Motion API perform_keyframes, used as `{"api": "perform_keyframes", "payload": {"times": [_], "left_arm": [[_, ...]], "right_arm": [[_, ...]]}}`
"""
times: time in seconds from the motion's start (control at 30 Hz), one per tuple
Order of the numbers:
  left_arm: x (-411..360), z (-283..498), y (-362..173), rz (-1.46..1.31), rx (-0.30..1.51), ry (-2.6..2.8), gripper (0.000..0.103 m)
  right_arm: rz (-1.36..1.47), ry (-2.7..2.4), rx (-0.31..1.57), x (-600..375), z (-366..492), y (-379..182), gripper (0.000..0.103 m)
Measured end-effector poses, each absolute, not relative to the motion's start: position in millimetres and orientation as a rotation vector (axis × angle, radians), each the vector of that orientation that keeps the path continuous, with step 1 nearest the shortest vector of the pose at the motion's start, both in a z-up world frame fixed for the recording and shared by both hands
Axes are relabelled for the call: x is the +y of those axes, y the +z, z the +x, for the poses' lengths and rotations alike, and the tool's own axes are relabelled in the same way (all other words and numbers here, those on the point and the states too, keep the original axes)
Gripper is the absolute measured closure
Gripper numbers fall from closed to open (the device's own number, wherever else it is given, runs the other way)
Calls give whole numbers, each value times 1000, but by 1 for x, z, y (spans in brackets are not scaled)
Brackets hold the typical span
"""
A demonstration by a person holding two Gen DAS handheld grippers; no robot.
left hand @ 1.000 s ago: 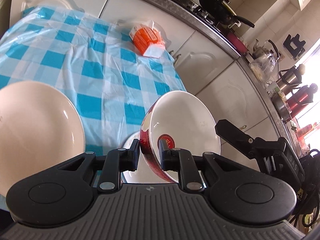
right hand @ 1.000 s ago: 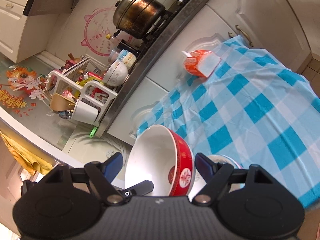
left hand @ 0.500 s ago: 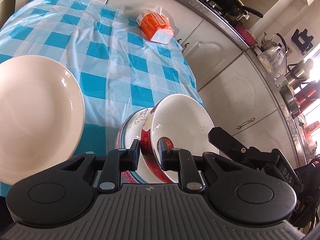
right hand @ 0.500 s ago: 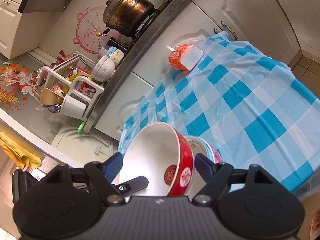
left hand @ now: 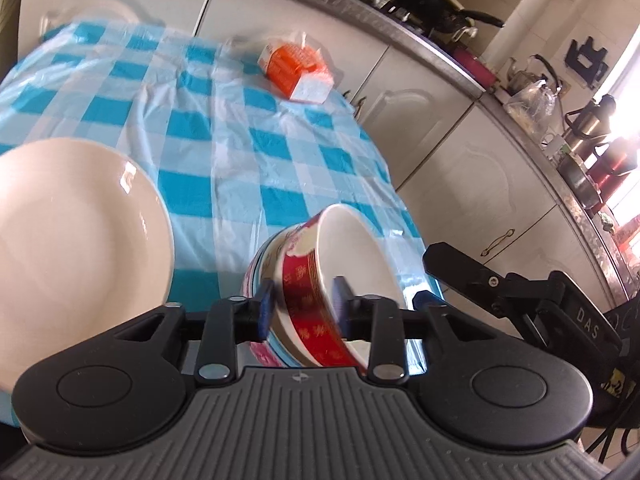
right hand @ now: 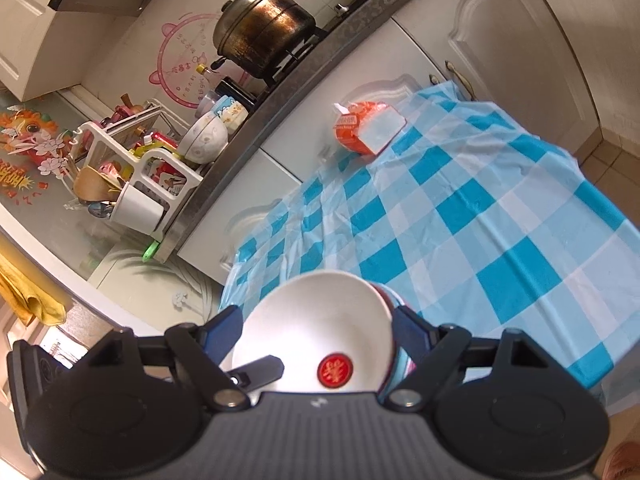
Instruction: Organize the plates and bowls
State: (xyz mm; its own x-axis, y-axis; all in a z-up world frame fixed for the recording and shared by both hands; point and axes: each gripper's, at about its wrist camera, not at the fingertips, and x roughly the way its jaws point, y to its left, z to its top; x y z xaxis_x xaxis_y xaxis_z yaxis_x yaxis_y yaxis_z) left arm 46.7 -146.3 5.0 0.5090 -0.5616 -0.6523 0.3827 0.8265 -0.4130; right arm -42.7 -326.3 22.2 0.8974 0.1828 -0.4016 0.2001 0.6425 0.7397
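Note:
A red bowl [left hand: 304, 280] with a white inside [right hand: 320, 312] sits tilted in a pink-and-blue patterned bowl [left hand: 256, 280] near the table's front corner. My left gripper [left hand: 303, 308] straddles the red bowl's near wall, one finger inside and one outside. Its jaws are opening and the pads stand off the wall. That inner finger [right hand: 260, 368] shows in the right wrist view. My right gripper [right hand: 318, 332] spans the whole bowl, jaws opening, fingers beside the rim without pressing. A large white plate [left hand: 72, 240] lies to the left.
An orange-and-white carton [left hand: 296, 72] [right hand: 366, 126] lies at the far side of the blue checked tablecloth [left hand: 240, 152]. Beyond it are white cabinet doors [left hand: 440, 152] and a counter with a big pot [right hand: 264, 36] and a dish rack [right hand: 140, 160]. The table's edge is just right of the bowls.
The red bowl has come down into the patterned bowl. My left jaws, shut on its rim before, have parted. The right jaws have widened a little.

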Motion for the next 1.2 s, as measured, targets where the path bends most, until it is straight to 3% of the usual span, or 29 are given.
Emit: {"api": "perform_keyframes", "payload": {"times": [0.17, 0.63, 1.07, 1.2], "left_arm": [[-143, 39, 13, -156, 763, -560, 49], [-132, 33, 3, -124, 743, -500, 47], [-93, -9, 8, -49, 674, -391, 3], [-79, -18, 12, -45, 658, -352, 1]], "right_arm": [[892, -3, 446, -330, -44, 23, 20], [806, -40, 415, -323, -51, 28, 13], [590, -63, 420, -274, -60, 31, 8], [559, -65, 417, -259, -65, 31, 4]]}}
